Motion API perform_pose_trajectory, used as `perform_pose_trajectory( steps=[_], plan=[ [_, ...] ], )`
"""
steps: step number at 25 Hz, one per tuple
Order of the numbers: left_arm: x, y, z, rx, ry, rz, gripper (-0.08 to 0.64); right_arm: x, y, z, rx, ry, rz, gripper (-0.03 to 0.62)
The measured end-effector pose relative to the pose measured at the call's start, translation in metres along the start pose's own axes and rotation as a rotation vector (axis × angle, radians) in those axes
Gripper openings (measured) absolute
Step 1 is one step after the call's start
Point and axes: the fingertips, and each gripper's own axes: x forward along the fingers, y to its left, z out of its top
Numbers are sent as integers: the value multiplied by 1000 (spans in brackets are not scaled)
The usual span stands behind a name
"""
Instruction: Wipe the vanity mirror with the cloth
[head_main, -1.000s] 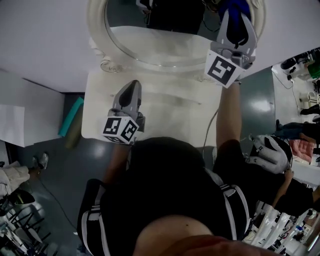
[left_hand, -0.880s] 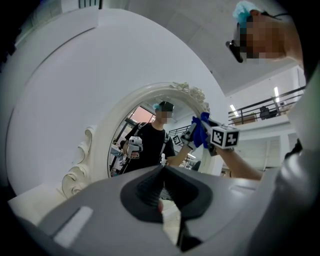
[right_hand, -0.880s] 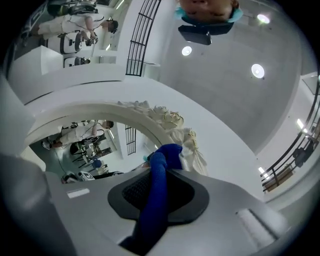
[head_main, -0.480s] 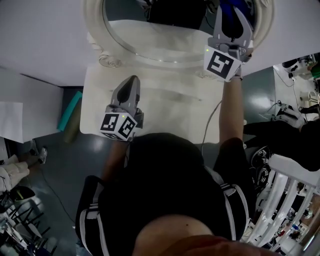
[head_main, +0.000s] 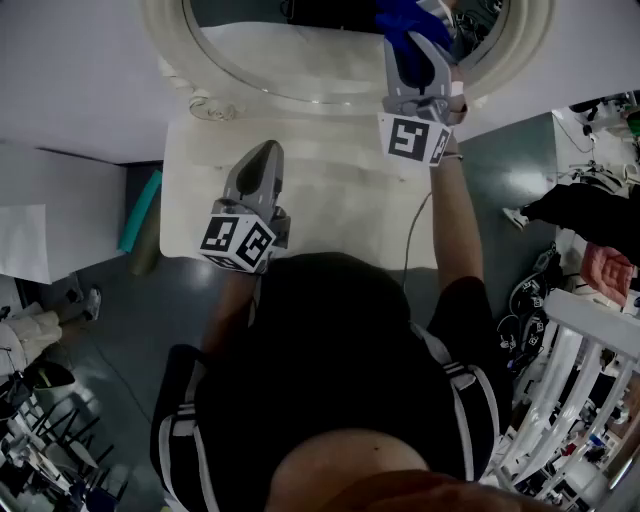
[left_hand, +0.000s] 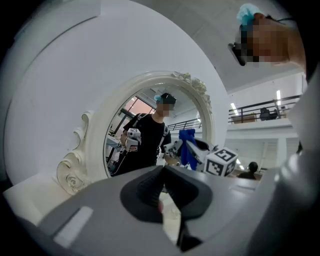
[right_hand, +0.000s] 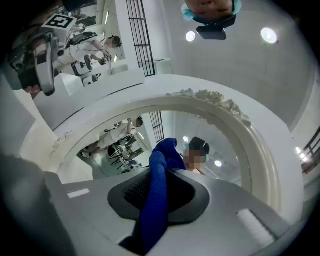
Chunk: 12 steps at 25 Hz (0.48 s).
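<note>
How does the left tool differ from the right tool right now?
The right tool is shut on the blue cloth; the left tool is shut on nothing. The right tool is up at the mirror; the left tool hangs lower over the white table. Both carry marker cubes.

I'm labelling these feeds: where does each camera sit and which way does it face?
Head view: on the person's head, facing steeply down at the vanity table; torso, arms, left gripper and right gripper show.
Left gripper view: on the left gripper, facing along its shut jaws toward the mirror.
Right gripper view: on the right gripper, facing the mirror past the clamped blue cloth.
Shared: all three show the mirror.
</note>
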Motion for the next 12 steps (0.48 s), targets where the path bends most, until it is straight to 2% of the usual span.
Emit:
perform_pose_trajectory(
  steps=[8,12],
  plan=[
    [-15,10,1,-5,6,33,12,-28,94,-52,5,109,169,67],
    [-19,11,2,-6,6,44,12,-39,127,-74,22,182,250,67]
  ],
)
